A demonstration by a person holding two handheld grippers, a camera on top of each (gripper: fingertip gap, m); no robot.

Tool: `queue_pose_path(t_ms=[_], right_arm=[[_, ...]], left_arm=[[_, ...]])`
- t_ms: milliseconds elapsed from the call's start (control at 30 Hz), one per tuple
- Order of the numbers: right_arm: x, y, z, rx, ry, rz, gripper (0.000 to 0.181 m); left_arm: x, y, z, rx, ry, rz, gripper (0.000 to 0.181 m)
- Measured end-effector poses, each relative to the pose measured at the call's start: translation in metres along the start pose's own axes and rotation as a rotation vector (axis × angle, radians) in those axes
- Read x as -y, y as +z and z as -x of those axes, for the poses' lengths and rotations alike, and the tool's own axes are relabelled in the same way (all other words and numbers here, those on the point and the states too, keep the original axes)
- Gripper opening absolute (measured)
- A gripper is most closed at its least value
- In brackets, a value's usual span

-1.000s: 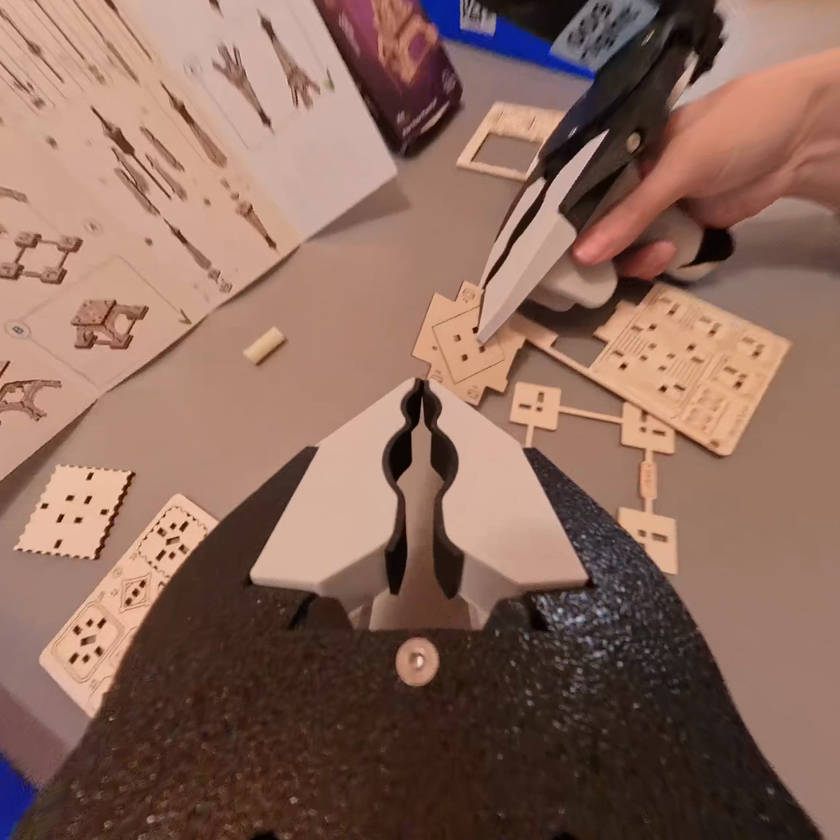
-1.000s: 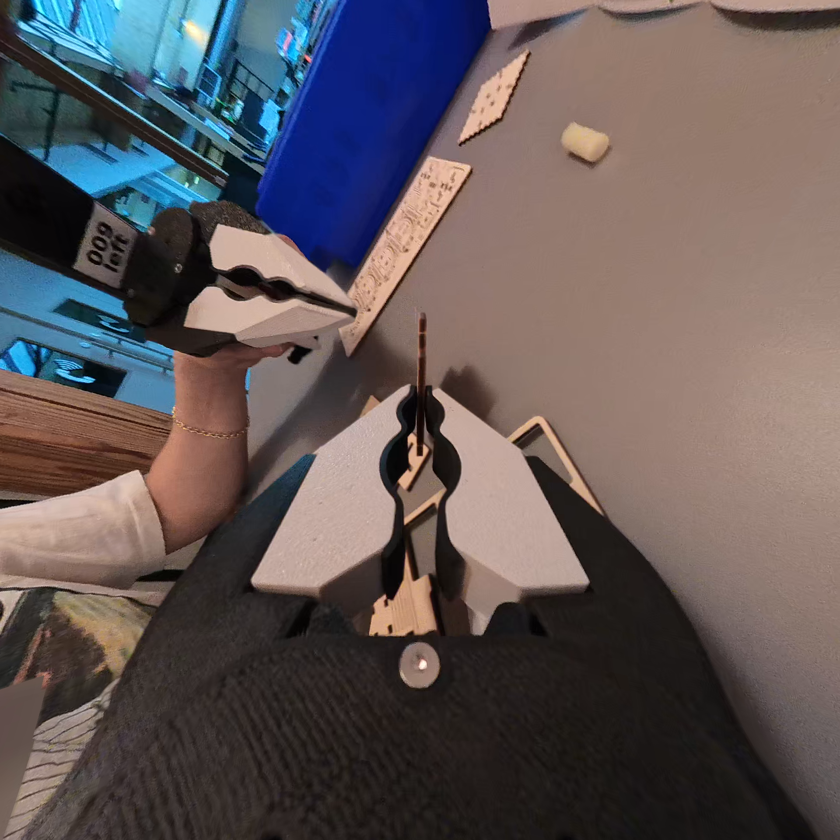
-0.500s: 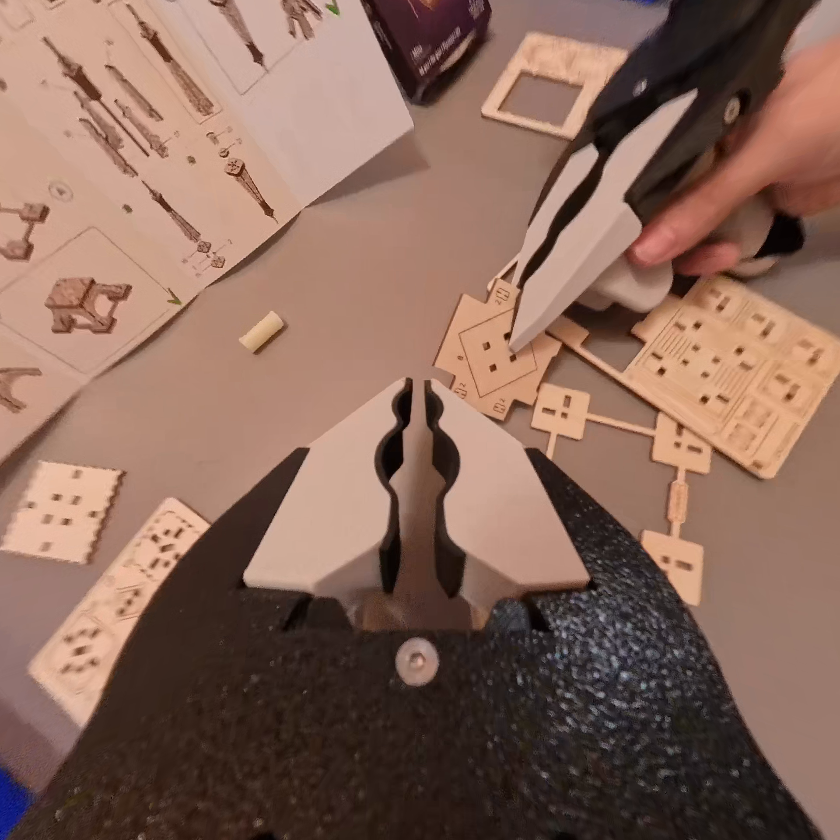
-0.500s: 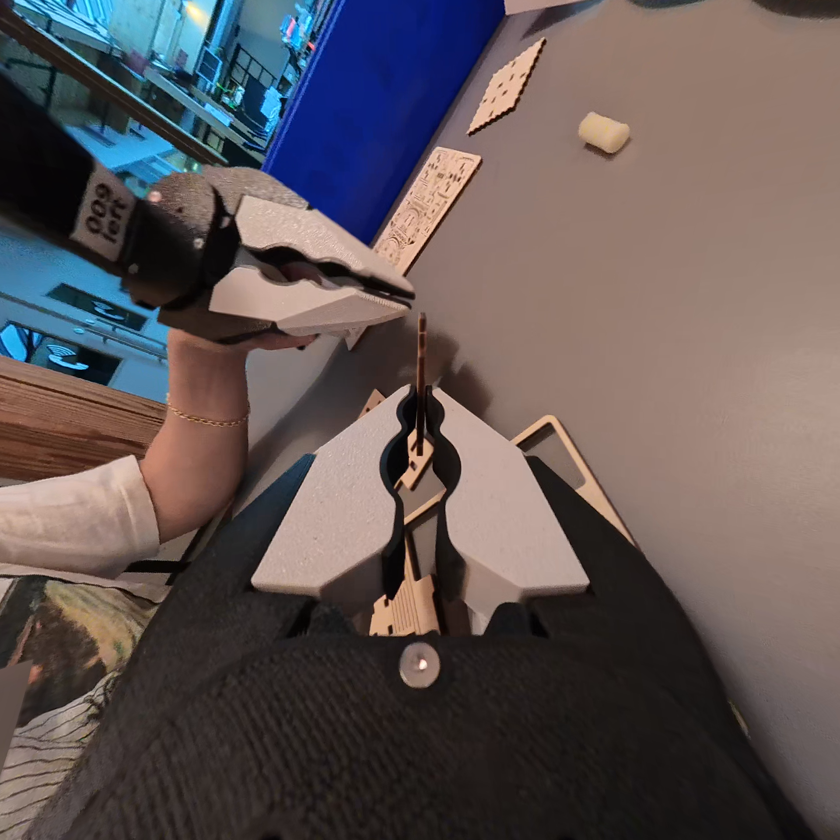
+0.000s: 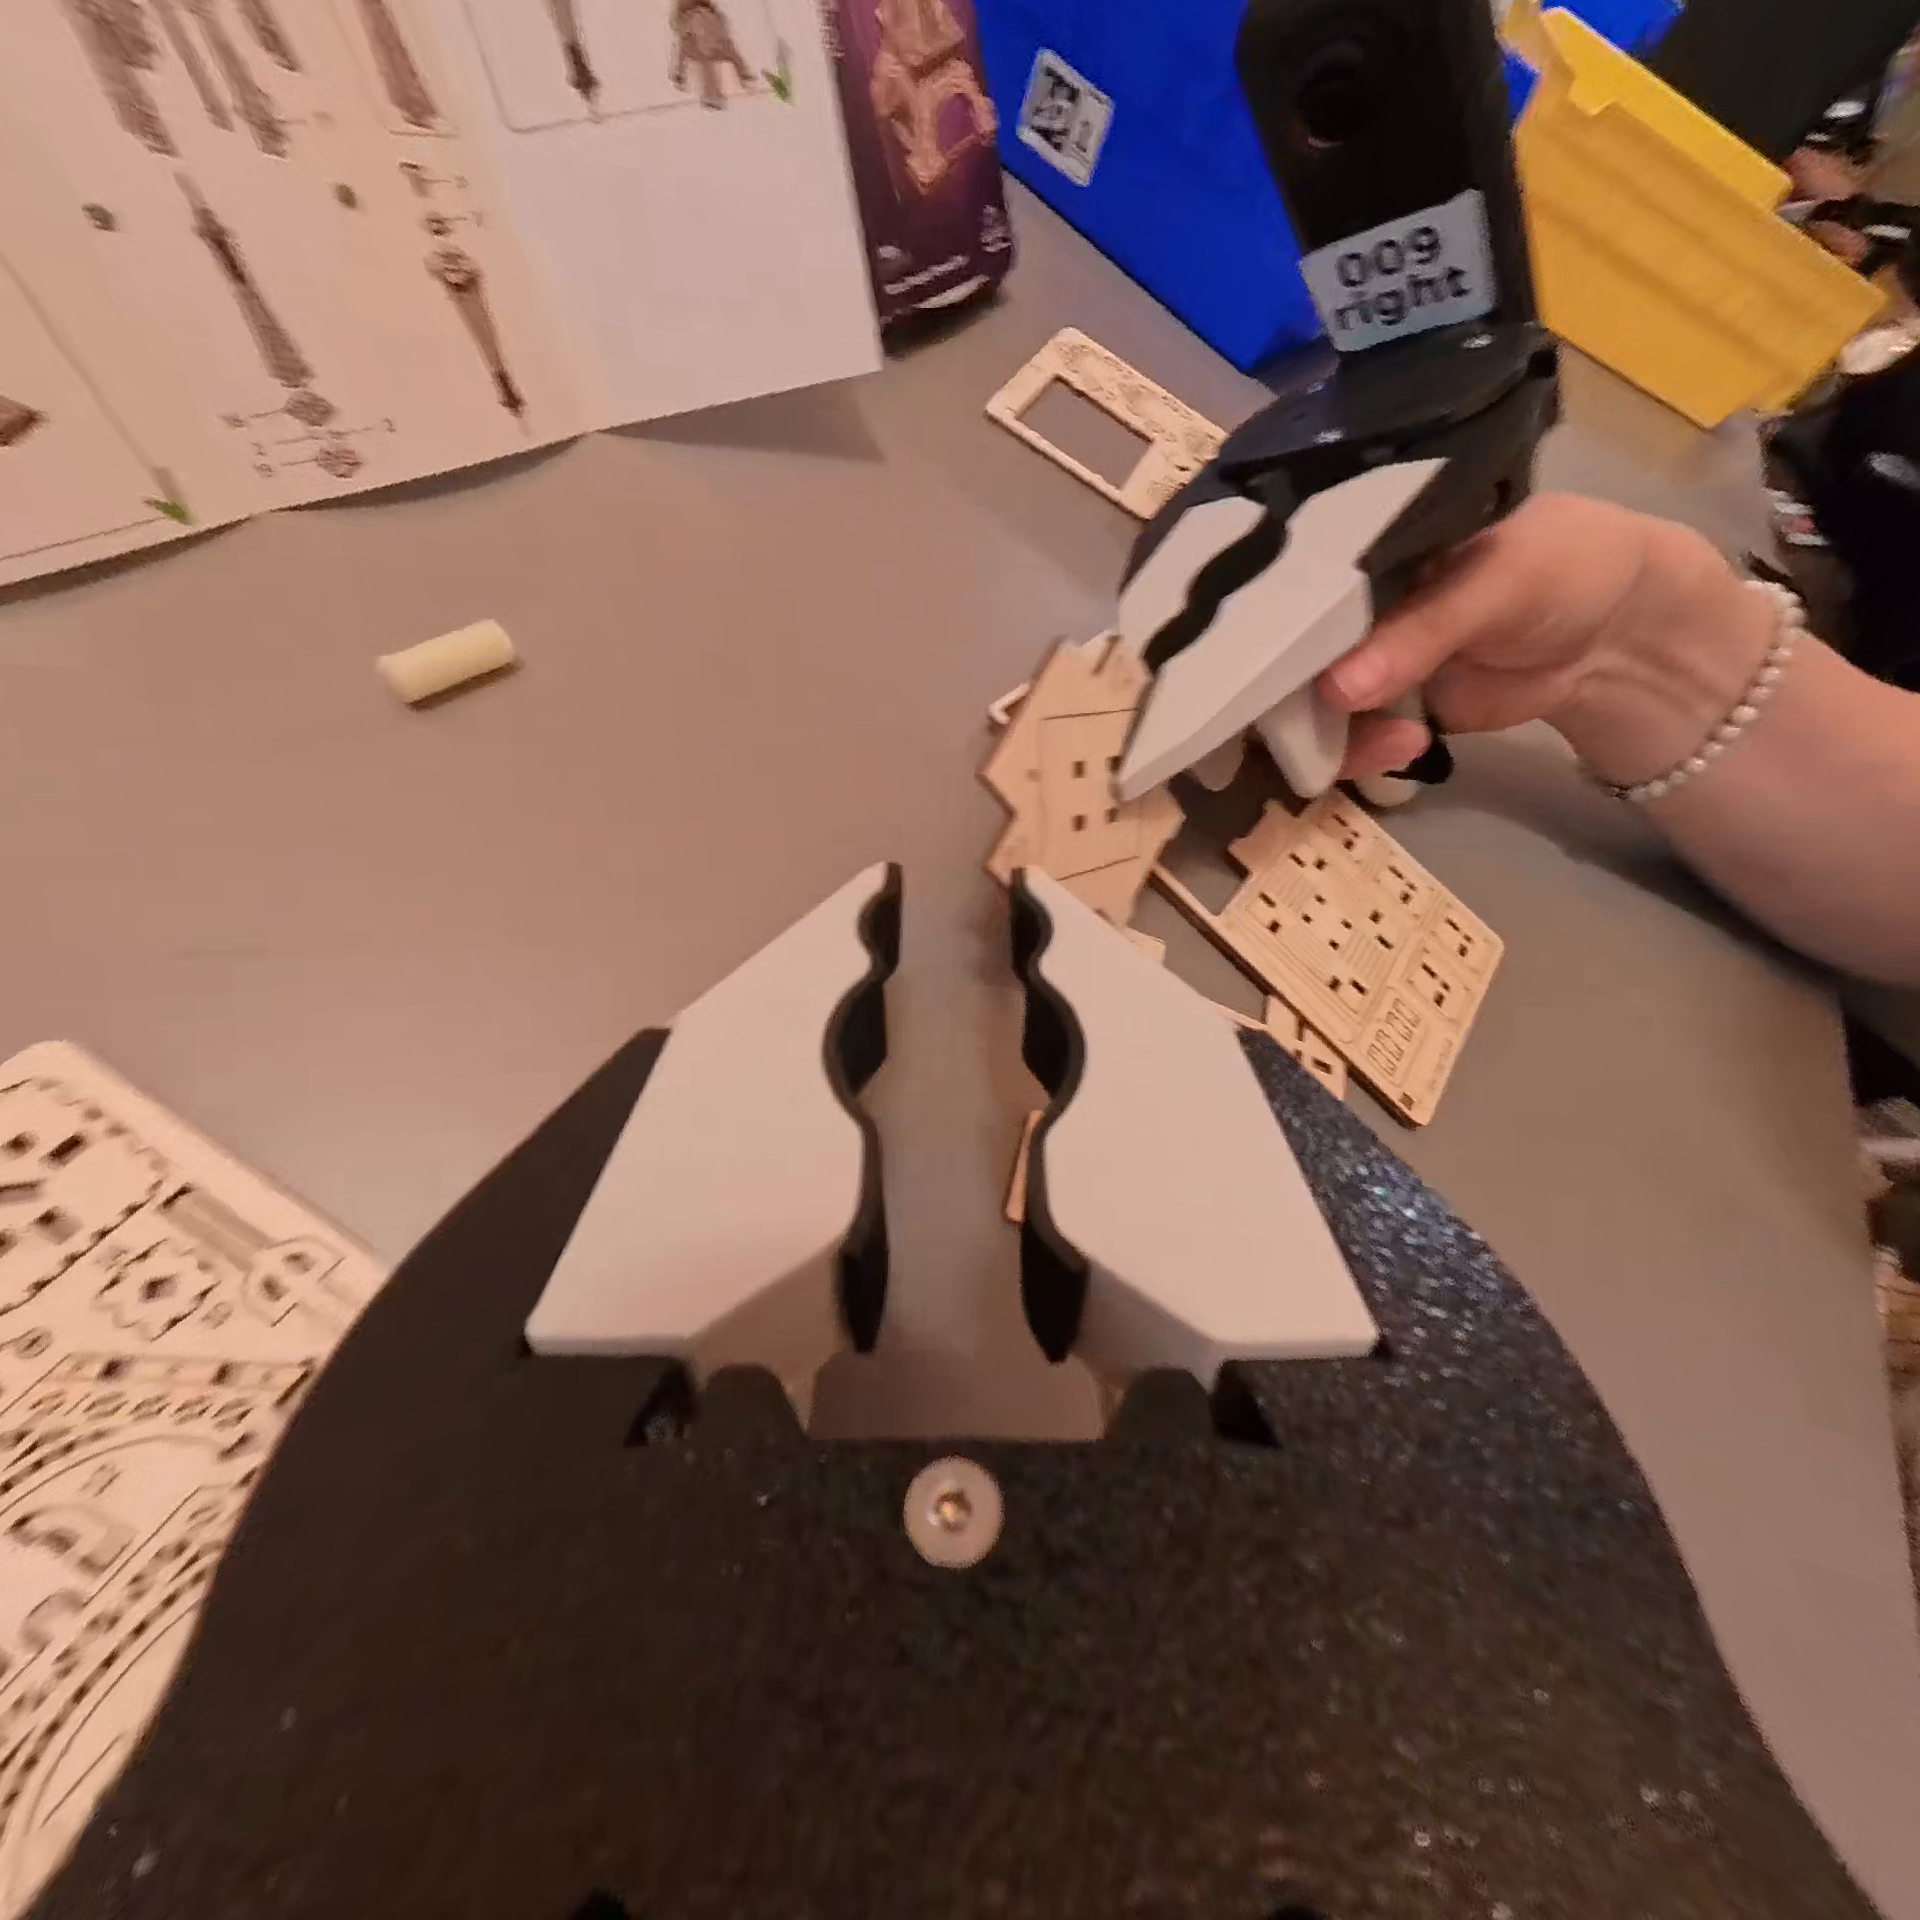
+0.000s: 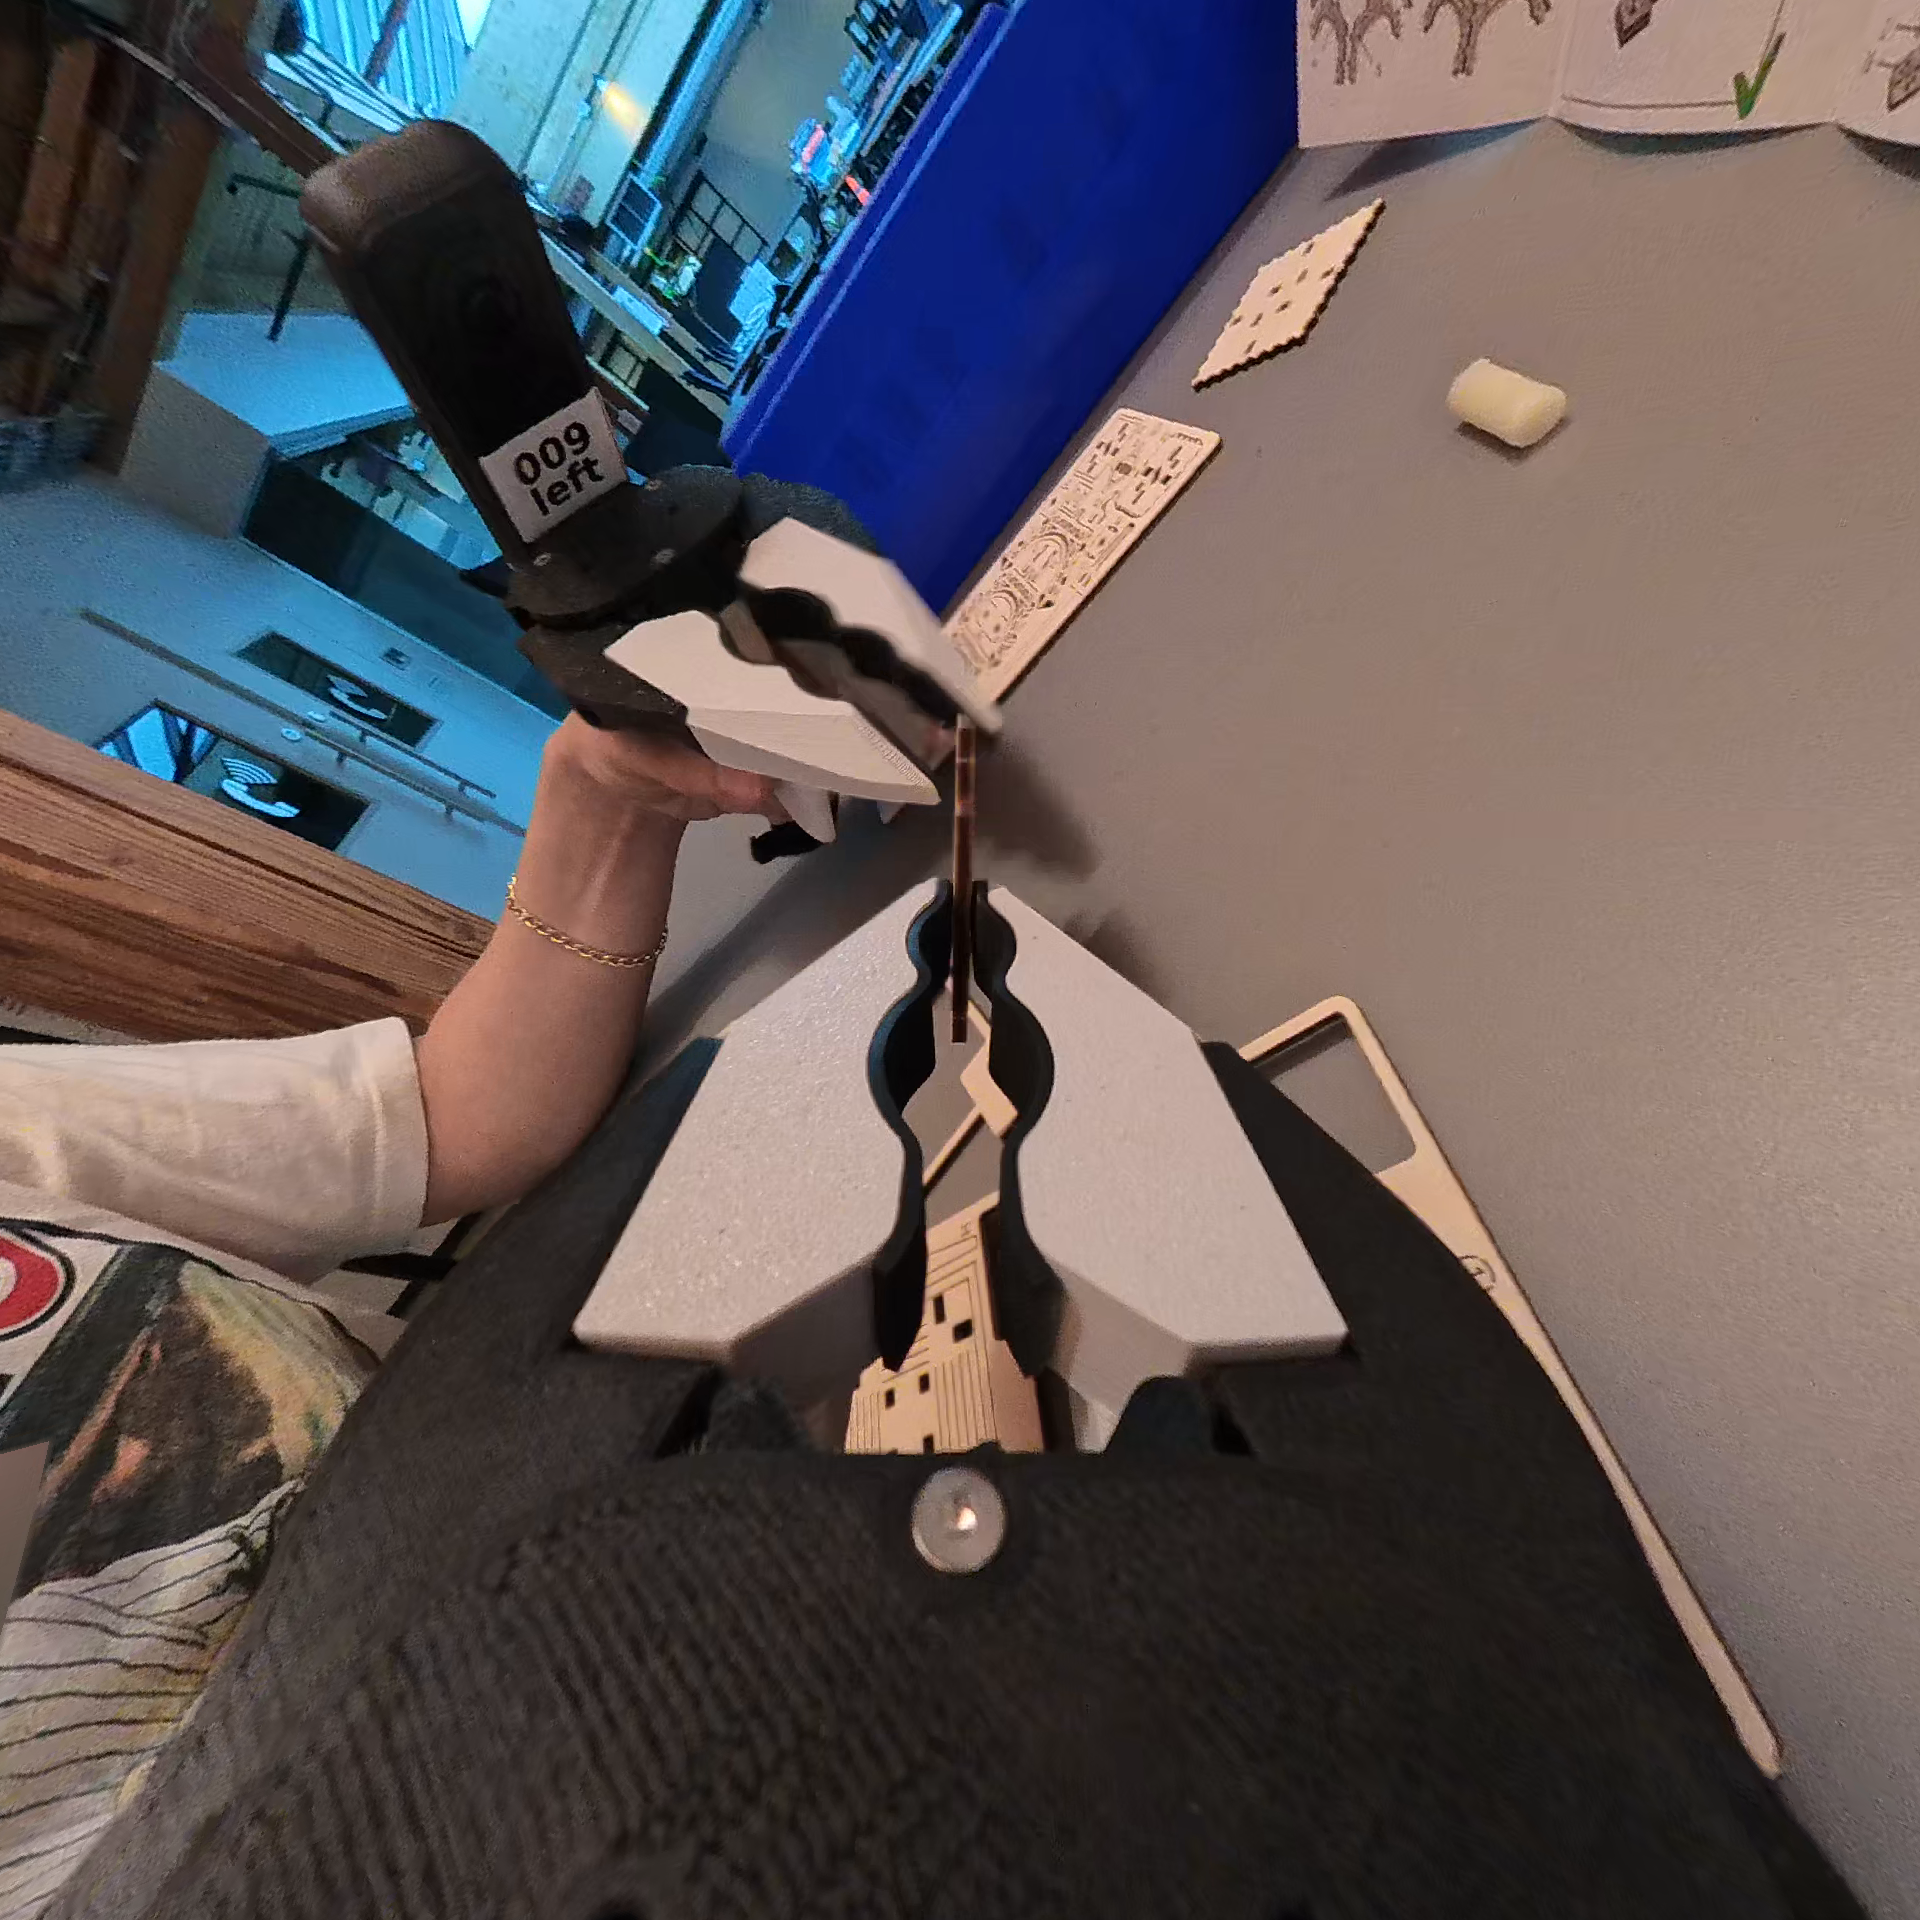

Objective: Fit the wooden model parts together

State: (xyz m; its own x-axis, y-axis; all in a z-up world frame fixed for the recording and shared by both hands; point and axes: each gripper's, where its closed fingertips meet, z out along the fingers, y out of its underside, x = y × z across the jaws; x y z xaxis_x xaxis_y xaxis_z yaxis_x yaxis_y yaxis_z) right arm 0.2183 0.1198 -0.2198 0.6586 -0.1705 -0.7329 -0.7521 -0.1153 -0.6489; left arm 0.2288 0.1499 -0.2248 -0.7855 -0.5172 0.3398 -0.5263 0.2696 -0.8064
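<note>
At nine o'clock on the grey table lies a wooden parts sheet; at eleven, a small cream cylinder. My left gripper stands apart at centre, empty. At two o'clock my right gripper is clamped on a flat wooden piece, held edge-on in the right wrist view, its lower corner near the perforated wooden sheet just beside it.

- A grey table filled the right of the right wrist view
- Upper left, a bluish-lit room with shelves
- A wooden beam crossed mid-left
</note>
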Motion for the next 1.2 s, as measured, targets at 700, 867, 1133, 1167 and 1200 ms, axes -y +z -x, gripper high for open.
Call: queue_pose_path(t_ms=[700, 867, 1133, 1167, 1200], right_arm=[[0.000, -0.003, 0.021, 0.084, -0.134, 0.007, 0.002], [-0.007, -0.001, 0.013, 0.000, -0.208, 0.074, 0.037], [-0.006, 0.001, 0.032, 0.090, -0.265, 0.046, 0.001], [-0.006, 0.001, 0.032, 0.092, -0.265, 0.046, 0.001], [-0.006, 0.001, 0.031, 0.086, -0.266, 0.048, 0.001]], left_arm=[[-0.004, -0.006, -0.033, -0.242, 0.020, -0.044, 0.001], [-0.012, -0.005, -0.034, -0.257, 0.032, -0.004, 0.000], [-0.008, -0.010, -0.044, -0.336, 0.025, -0.034, 0.000], [-0.008, -0.010, -0.044, -0.334, 0.024, -0.036, 0.000], [-0.008, -0.009, -0.042, -0.320, 0.025, -0.035, 0.001]])
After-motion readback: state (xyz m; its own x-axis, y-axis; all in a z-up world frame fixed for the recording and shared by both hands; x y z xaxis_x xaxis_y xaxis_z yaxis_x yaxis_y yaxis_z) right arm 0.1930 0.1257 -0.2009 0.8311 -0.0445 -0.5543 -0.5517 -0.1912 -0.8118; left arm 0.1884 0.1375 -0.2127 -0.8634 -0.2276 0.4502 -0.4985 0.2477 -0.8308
